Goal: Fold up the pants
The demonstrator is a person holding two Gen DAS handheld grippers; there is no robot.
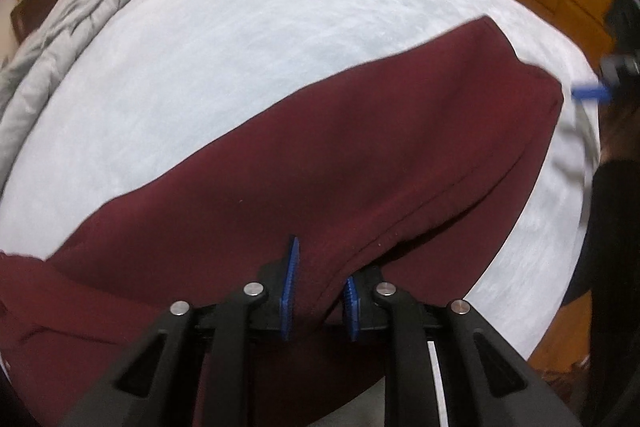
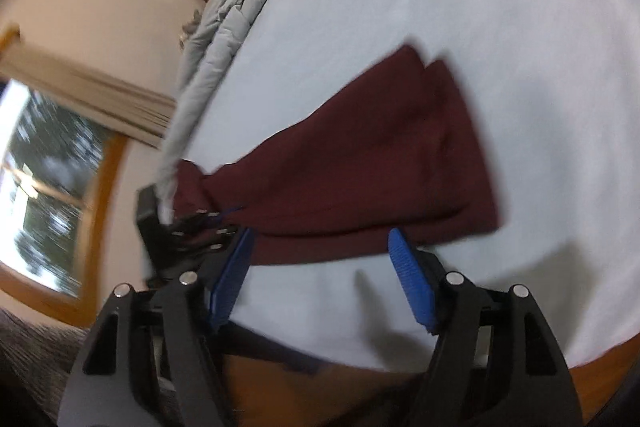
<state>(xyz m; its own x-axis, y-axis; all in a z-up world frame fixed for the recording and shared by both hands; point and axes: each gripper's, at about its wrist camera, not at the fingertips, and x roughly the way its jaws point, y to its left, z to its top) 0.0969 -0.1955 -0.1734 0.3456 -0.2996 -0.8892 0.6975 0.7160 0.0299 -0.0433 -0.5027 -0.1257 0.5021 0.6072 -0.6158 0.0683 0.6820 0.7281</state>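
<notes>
The pants point(image 1: 340, 163) are dark red and lie on the bed point(image 1: 240, 47), which is covered in a pale sheet. They stretch from the bed's near edge toward its middle, folded over so that two layers show, one slightly offset from the other at the far end point(image 2: 432, 67).

The left gripper point(image 1: 320, 291) sits at the near edge of the bed with its blue fingers point(image 1: 290, 287) clenched on a ridge of the pants fabric; cloth bunches up between them and a seam runs away from the pinch toward the right. In the right wrist view the same gripper point(image 2: 208, 223) shows at the left end of the pants, beside the bed's left edge, though that view is blurred and the grip itself is hard to make out there.

The right gripper point(image 2: 320, 267) hovers above bare sheet near the bed's front edge, just short of the long side of the pants. Its fingers point(image 2: 412, 283) are spread wide and released, grasping nothing. In the left wrist view it appears as a blurred blue tip point(image 1: 592, 93) off the bed's right edge.

A grey quilt point(image 1: 72, 39) is heaped along the far left edge of the bed, well apart from the pants. A window point(image 2: 44, 179) with a wooden frame is in the wall on the left.
</notes>
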